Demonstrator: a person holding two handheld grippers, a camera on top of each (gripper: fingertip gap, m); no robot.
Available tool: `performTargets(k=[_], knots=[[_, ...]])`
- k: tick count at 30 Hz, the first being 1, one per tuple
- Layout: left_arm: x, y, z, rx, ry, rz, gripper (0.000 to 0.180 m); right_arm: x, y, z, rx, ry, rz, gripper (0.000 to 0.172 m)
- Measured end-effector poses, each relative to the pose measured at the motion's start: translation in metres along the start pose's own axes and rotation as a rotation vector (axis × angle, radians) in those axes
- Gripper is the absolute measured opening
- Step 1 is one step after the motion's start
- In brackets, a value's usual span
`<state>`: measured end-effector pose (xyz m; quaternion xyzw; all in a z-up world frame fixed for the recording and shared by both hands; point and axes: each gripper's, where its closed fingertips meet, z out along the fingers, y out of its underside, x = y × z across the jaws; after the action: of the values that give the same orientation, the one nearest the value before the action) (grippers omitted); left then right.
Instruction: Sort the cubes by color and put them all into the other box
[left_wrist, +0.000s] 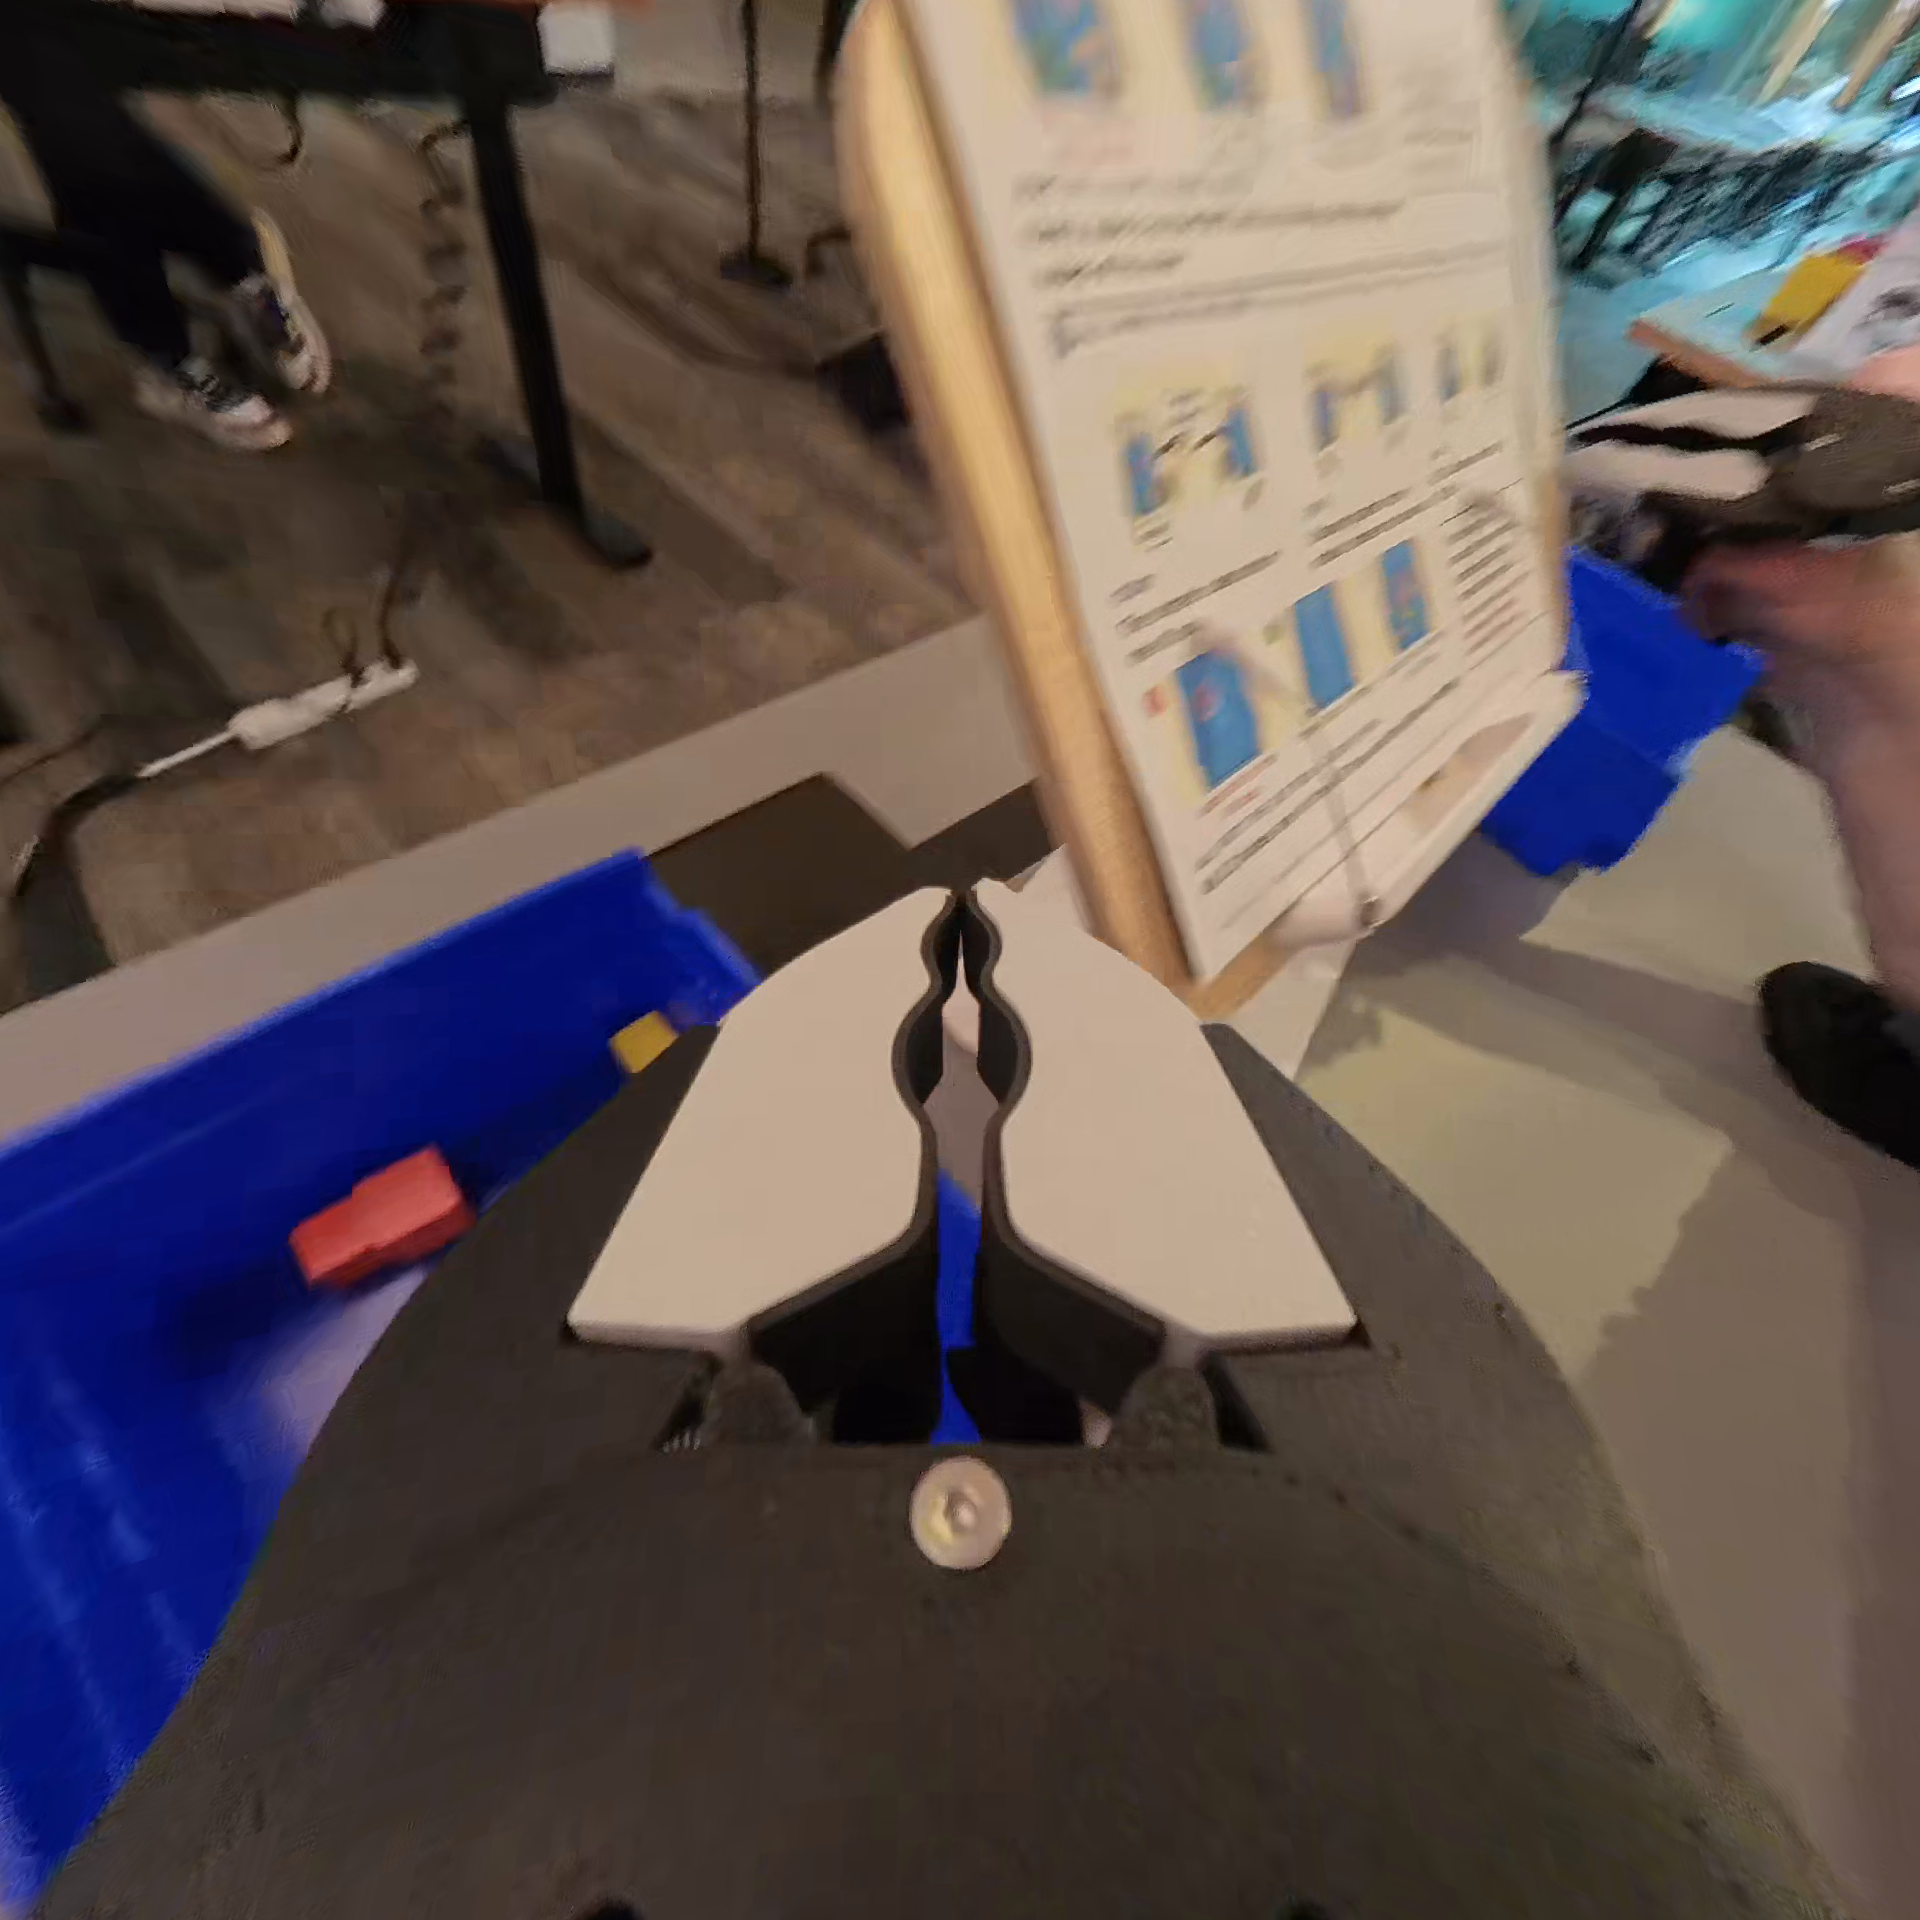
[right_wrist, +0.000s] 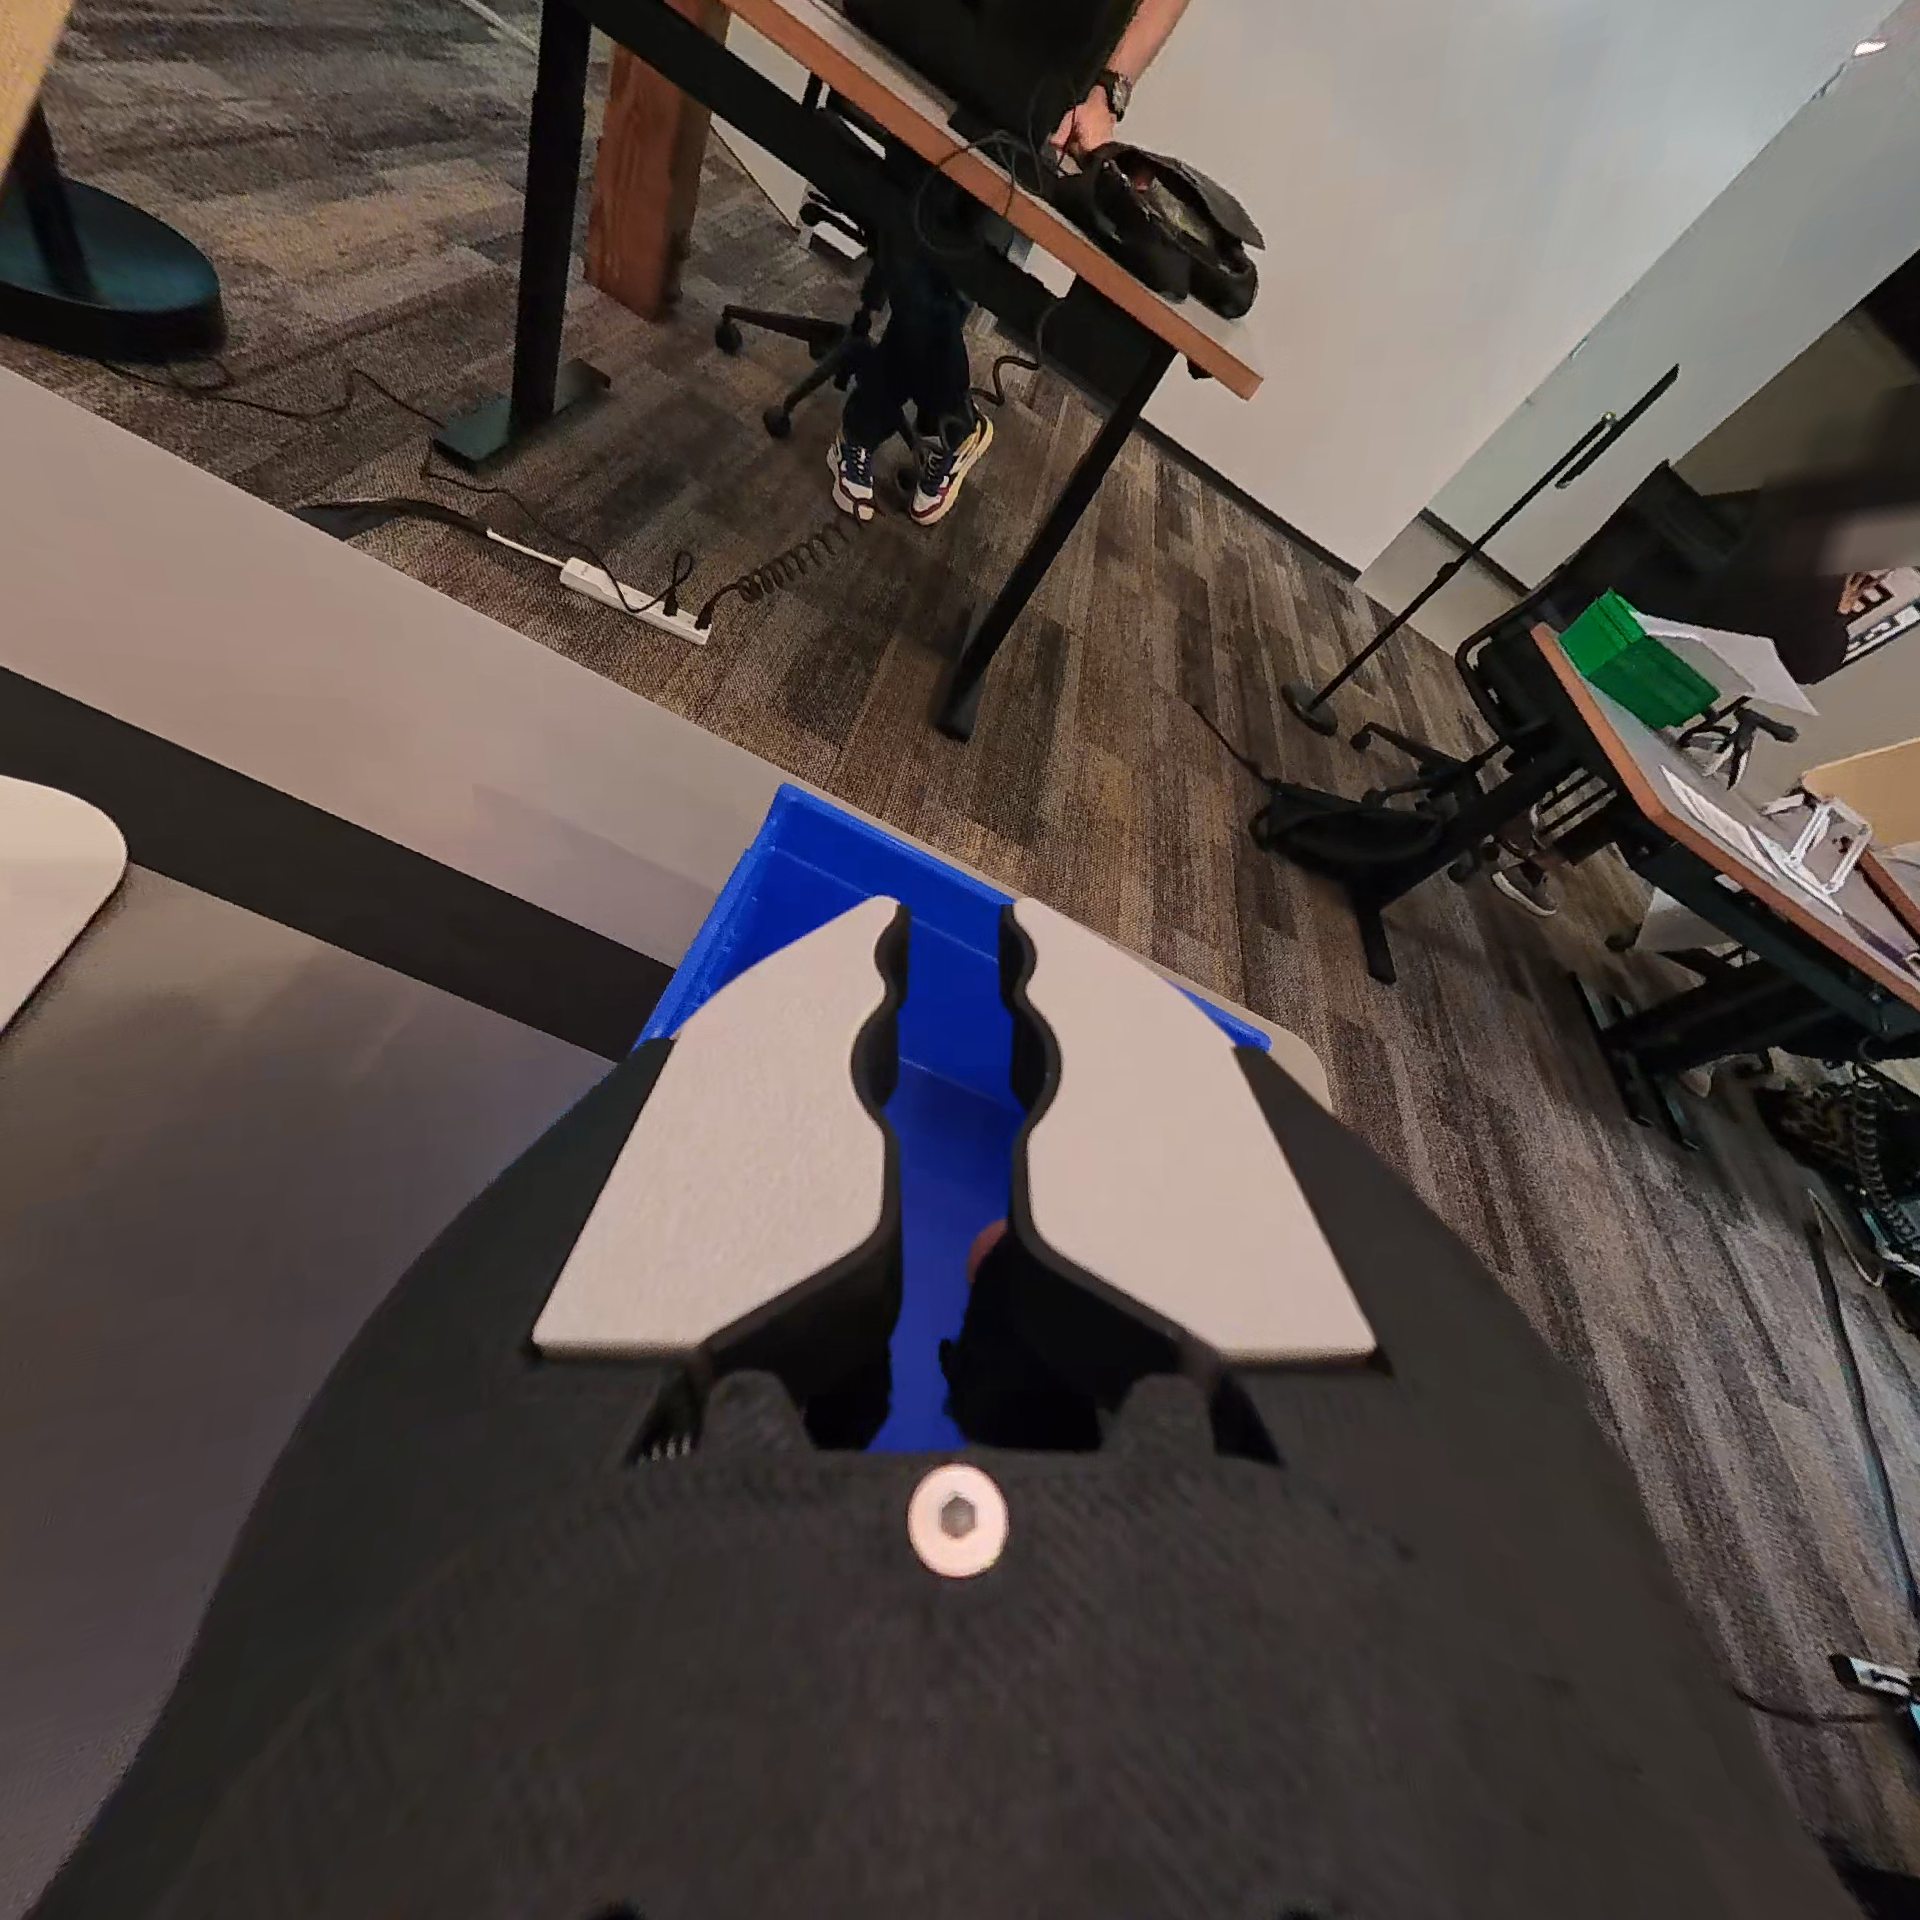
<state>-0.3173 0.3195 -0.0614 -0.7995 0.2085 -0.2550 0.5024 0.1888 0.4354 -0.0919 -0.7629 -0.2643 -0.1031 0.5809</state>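
R gripper (right_wrist: 954, 909) hangs over blue box (right_wrist: 940, 997) at table's far R corner, jaws narrow, nothing seen between tips; box floor hidden. L gripper (left_wrist: 964, 902) closed, empty, above other box (left_wrist: 343, 1039) at table's far L edge; red cube (left_wrist: 379, 1214) and yellow cube (left_wrist: 641, 1039) inside, hard-edged blocks. Likely between picks; next: open wide, drop onto cube.

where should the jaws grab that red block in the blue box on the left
Grip the red block across its two long flat sides, coming straight down from above. It lies flat on the floor of the blue box with open floor around it, and the walls bar a side approach. Blur hides its exact outline.
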Motion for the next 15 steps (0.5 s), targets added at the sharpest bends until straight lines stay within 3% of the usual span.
performTargets(k=[4,6,11,15], knots=[[-0.052,0.037,0.001,-0.167,-0.225,-0.001,0.005,-0.007,0.002,0.001,-0.003,-0.009,0.011,0.016],[-0.062,0.055,0.012,-0.223,-0.206,-0.023,0.009,-0.013,0.002,0.002,-0.005,-0.017,0.010,0.016],[-0.105,0.112,0.035,-0.413,-0.321,-0.113,0.024,-0.023,0.004,0.005,-0.015,-0.033,-0.009,0.015],[-0.123,0.138,0.050,-0.450,-0.387,-0.211,0.015,-0.028,0.006,0.007,-0.021,-0.051,-0.014,0.015]])
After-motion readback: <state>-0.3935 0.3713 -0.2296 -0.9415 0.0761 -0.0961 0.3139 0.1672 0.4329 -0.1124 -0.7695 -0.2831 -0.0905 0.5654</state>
